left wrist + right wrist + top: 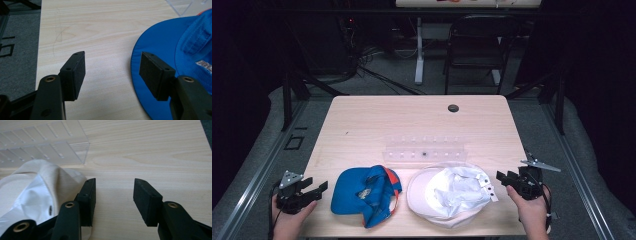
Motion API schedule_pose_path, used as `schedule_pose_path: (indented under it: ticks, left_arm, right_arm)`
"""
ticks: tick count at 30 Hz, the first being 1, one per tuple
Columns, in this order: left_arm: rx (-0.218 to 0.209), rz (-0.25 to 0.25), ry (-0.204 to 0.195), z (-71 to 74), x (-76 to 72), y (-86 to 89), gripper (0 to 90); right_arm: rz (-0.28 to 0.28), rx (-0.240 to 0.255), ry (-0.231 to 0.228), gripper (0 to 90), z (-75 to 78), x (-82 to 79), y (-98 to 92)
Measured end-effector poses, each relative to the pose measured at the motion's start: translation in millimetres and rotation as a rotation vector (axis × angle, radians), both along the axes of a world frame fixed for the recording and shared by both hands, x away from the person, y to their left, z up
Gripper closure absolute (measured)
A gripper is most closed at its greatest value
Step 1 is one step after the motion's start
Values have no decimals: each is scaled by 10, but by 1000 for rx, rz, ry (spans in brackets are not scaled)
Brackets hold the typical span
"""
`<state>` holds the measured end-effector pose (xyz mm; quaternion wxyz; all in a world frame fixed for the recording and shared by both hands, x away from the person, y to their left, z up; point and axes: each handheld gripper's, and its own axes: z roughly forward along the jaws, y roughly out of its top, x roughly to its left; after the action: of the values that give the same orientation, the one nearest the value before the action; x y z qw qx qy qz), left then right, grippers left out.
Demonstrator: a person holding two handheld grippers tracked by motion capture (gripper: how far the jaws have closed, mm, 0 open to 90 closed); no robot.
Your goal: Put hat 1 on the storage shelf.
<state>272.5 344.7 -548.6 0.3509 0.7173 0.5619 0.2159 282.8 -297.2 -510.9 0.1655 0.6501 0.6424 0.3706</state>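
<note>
i have the left gripper (314, 189) low at the near left corner of the table (412, 120), jaws spread wide with nothing between them, just bare wood. in the left gripper view its right jaw sits over the brim of the blue cap (175, 50) while the left jaw hangs over open tabletop; i cannot tell whether that jaw touches the brim. the blue cap lies near the front edge, left of centre, upside down with its orange trim showing on the side toward the white cap (449, 192). the white cap lies just beside it on the right, also turned up so the pale lining shows, and the two caps are nearly touching. my right gripper (507, 177) is at the near right, held in the hand (532, 210), jaws released and empty; in the right gripper view its left jaw is just beside the edge of the white cap's fabric (37, 192), with plain table between the pads. behind both caps, toward the middle of the table, sits a clear rack (424, 148), its corner visible in the right gripper view just past the white cap.
</note>
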Motion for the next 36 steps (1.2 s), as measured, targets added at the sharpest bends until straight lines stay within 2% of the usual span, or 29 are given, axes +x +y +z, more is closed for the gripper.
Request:
schedule_pose_path:
  ticks: [3,4,7,8,9,12,13,16,17,18,20,22,23,24,25,29,33,36]
  left_arm:
    - [-18,9,22,-19,9,19,385]
    - [-11,5,48,-23,9,23,385]
    - [-15,7,46,-20,4,19,399]
    - [-17,11,45,-12,-2,18,399]
    - [-37,15,21,-3,-11,20,444]
    - [-49,18,22,28,-28,34,456]
    - [-58,22,-4,36,-37,39,456]
    - [-52,18,-9,45,-45,50,453]
    - [-58,6,-41,26,-45,45,436]
    - [-58,6,-41,26,-45,45,433]
    - [-63,-7,-49,20,-45,23,434]
    - [-56,-10,-38,23,-43,18,432]
    - [-30,-10,-32,13,-39,3,430]
    - [-30,-10,-32,13,-39,3,425]
    - [-25,-13,-31,0,-33,-2,421]
    - [-24,-10,-27,-5,-33,-3,417]
    - [-18,-8,-15,-7,-32,-7,414]
    - [-23,-8,-23,-21,-26,-12,414]
  right_arm:
    - [30,-17,45,477,109,27,30]
    - [58,-33,60,472,165,38,57]
    - [76,-28,99,456,237,57,98]
    - [76,-28,99,456,237,57,98]
    - [81,-9,116,455,277,63,113]
    - [89,0,133,454,308,66,129]
    - [110,14,158,454,335,67,143]
    - [122,26,178,455,361,59,156]
    - [137,43,204,458,379,54,163]
    - [137,43,204,458,379,54,163]
    - [148,65,237,462,389,53,167]
    - [161,83,247,467,394,57,157]
    - [160,88,260,467,400,60,154]
    - [160,88,260,467,400,60,154]
    - [166,113,277,470,395,68,149]
    - [179,130,297,472,365,79,161]
    - [195,133,341,473,280,89,227]
    - [203,135,360,483,227,104,259]
